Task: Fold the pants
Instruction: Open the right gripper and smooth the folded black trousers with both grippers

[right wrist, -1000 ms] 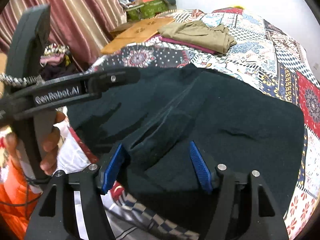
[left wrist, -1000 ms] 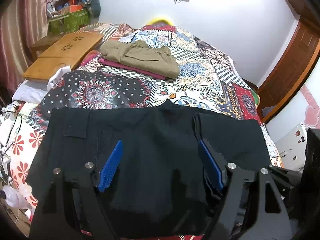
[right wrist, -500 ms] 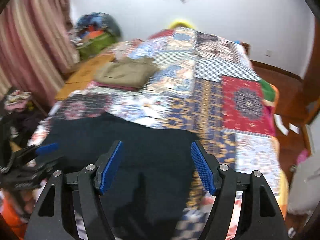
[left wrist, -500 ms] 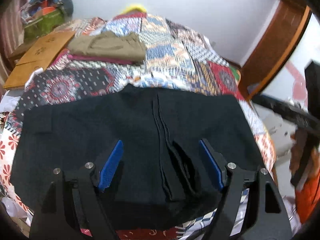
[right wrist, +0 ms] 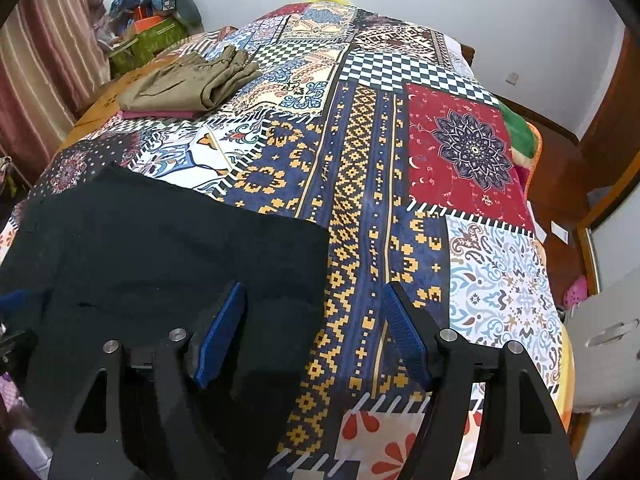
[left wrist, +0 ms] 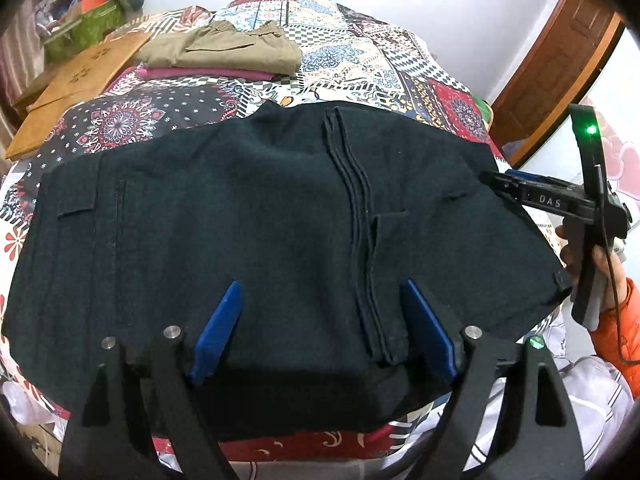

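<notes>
Black pants (left wrist: 240,220) lie folded across the near end of the bed, with a stack of layered edges (left wrist: 360,220) running down their right half. My left gripper (left wrist: 320,286) hovers over the near edge. Its jaws are opening, with cloth below them, and the blue pads press on nothing. My right gripper (right wrist: 314,286) is open above the pants' right edge (right wrist: 320,264), one finger over black cloth (right wrist: 160,248) and the other over the quilt. The left wrist view shows it from the side (left wrist: 496,182), held by a hand in an orange sleeve (left wrist: 612,308).
A patchwork quilt (right wrist: 360,160) covers the bed. Folded khaki pants (left wrist: 224,46) on a maroon garment lie at the far left, beside a wooden board (left wrist: 80,76). Bags and clutter (right wrist: 152,12) stand in the far corner. A brown door (left wrist: 560,60) is at the right.
My right gripper has swung from over the middle of the pants to their right edge. My left gripper has sunk closer to the cloth, and its jaws stand a little wider.
</notes>
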{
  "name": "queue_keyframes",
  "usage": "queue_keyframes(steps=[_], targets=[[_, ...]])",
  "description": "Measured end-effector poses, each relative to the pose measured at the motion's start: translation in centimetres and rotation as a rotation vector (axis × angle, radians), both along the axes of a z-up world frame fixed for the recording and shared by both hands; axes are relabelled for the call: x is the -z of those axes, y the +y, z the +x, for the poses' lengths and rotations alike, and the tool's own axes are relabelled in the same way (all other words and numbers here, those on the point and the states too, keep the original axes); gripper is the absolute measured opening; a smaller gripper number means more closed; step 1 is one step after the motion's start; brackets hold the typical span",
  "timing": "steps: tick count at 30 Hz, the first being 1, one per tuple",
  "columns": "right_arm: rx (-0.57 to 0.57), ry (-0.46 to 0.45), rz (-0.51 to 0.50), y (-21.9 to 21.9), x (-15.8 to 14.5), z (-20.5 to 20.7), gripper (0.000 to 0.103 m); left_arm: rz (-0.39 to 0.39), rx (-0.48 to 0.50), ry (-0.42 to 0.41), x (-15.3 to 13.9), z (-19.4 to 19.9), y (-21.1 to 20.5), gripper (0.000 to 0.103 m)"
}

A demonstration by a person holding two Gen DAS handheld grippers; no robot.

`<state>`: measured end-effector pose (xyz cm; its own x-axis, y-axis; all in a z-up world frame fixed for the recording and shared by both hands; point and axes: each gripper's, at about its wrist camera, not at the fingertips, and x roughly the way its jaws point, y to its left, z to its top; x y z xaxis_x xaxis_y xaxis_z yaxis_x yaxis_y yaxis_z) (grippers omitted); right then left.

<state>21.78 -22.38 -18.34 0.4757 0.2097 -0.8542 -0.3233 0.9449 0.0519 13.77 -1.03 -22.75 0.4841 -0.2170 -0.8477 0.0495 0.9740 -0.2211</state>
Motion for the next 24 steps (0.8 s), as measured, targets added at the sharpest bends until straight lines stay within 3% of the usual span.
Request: queue_keyframes(steps=[3,7,12,19,24], targets=[[-0.002,-0.023,-0.010,0.1,-1.4,-0.4,0.067,-0.017,-0.017,0.000,-0.6,0.0,0.6,0.083],[-0.033,-0.091,0.016,0.6,-4.3,-1.5,0.069,0.048,-0.095,-0.082,-3.1,-1.1,2.4,0.083],[-0.088,-0.148,0.070,2.6,-7.5,-2.5,0.069,0.075,-0.222,-0.122,-5.2,-3.7,7.6,0.083],[-0.205,-0.164,0.105,7.6,-8.7,-3.7,0.069,0.058,-0.402,-0.079,-4.2,-7.9,14.5,0.083],[-0.291,-0.167,0.107,11.4,-8.9,-4.6,0.069,-0.002,-0.466,-0.066,-3.2,-10.3,17.3,0.083]])
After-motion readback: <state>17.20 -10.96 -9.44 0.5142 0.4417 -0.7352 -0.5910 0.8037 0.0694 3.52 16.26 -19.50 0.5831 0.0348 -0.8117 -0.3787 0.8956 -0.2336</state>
